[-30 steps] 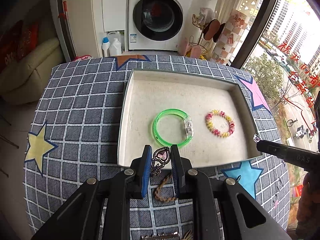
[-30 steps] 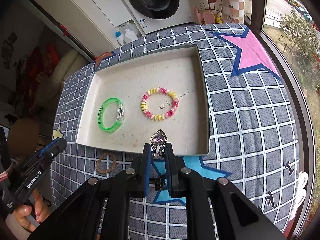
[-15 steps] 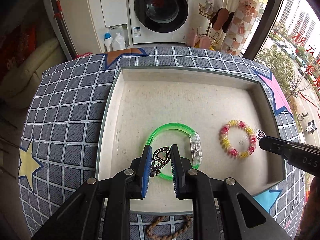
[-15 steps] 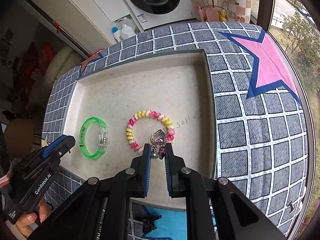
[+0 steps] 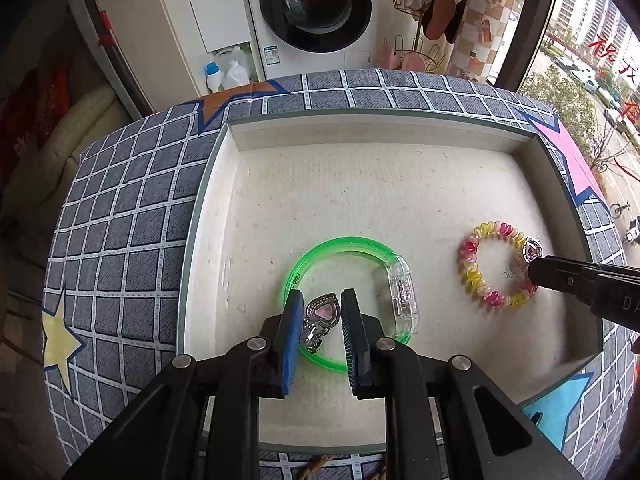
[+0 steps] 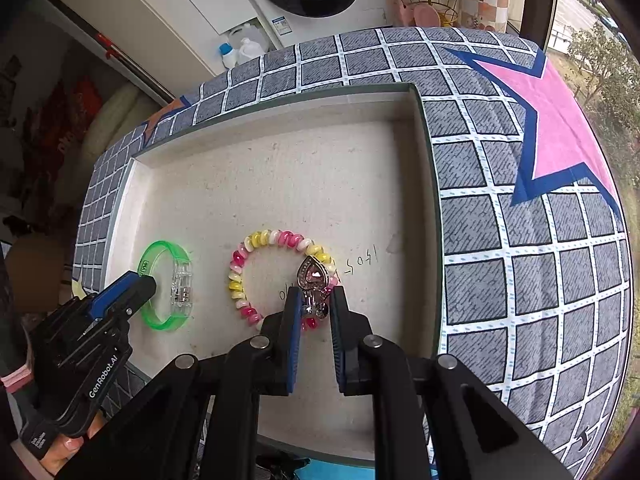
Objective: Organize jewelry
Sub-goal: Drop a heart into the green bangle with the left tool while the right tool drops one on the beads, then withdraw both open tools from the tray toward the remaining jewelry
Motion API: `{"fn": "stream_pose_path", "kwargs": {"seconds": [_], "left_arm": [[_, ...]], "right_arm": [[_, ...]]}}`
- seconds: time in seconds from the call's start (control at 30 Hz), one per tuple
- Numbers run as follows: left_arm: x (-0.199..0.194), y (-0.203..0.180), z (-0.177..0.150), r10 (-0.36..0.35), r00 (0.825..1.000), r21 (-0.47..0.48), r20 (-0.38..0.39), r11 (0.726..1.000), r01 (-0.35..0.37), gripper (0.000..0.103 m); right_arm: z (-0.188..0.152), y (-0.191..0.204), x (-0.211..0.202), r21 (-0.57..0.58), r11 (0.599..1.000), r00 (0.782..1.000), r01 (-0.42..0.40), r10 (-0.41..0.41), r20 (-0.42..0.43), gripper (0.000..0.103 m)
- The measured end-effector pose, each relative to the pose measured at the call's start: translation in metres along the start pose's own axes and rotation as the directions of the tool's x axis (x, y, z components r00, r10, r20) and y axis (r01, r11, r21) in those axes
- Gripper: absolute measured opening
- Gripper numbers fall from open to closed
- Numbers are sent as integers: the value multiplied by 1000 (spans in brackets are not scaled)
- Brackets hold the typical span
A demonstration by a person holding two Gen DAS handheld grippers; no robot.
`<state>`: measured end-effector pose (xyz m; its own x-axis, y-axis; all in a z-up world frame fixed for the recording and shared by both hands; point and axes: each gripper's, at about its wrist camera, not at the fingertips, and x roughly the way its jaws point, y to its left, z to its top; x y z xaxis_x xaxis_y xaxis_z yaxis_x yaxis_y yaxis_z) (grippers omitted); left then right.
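Note:
My left gripper (image 5: pixel 320 320) is shut on a silver heart clip with a pink stone (image 5: pixel 322 314) and holds it over the green bangle (image 5: pixel 352 248) in the white tray (image 5: pixel 360 120). My right gripper (image 6: pixel 314 308) is shut on a second heart clip (image 6: pixel 314 278) and holds it over the near right side of the pink and yellow coil bracelet (image 6: pixel 276 238). In the left wrist view the right gripper (image 5: pixel 536 270) reaches in from the right over the coil bracelet (image 5: pixel 470 264). The left gripper (image 6: pixel 140 286) shows by the green bangle (image 6: pixel 164 248) in the right wrist view.
The tray (image 6: pixel 424 160) sits on a grey checked cloth with coloured stars (image 6: pixel 540 100). A brown braided band (image 5: pixel 316 466) lies on the cloth just in front of the tray. A washing machine (image 5: pixel 316 4) and bottles stand behind the table.
Both grippers have moved forward from the tray's near edge to over the tray floor, each still carrying its heart clip. The left now hangs over the green bangle, the right over the coil bracelet.

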<state>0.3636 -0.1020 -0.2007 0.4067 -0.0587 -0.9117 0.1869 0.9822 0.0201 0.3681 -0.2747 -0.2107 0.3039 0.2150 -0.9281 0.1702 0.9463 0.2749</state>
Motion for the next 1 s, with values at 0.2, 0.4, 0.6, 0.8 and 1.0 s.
{"fn": "stream_pose_path", "kwargs": {"seconds": [0.2, 0.4, 0.6, 0.8, 1.0], "left_arm": [[-7, 3, 0, 7, 1000, -7, 21, 1000, -7, 32], [-24, 7, -1, 29, 997, -34, 70, 999, -27, 103], [-44, 13, -2, 30, 993, -49, 111, 998, -24, 103], [-67, 24, -20, 43, 991, -47, 129, 998, -37, 103], [-78, 38, -53, 31, 996, -59, 81, 998, -26, 103]], "right_arm": [[0, 1, -2, 8, 1000, 1000, -2, 2, 13, 47], [-1, 1, -16, 37, 998, 998, -47, 45, 39, 48], [-5, 7, -35, 33, 997, 995, -76, 74, 71, 54], [-19, 14, -56, 36, 993, 989, -113, 110, 95, 63], [-44, 23, -70, 35, 989, 985, -142, 138, 103, 86]]}}
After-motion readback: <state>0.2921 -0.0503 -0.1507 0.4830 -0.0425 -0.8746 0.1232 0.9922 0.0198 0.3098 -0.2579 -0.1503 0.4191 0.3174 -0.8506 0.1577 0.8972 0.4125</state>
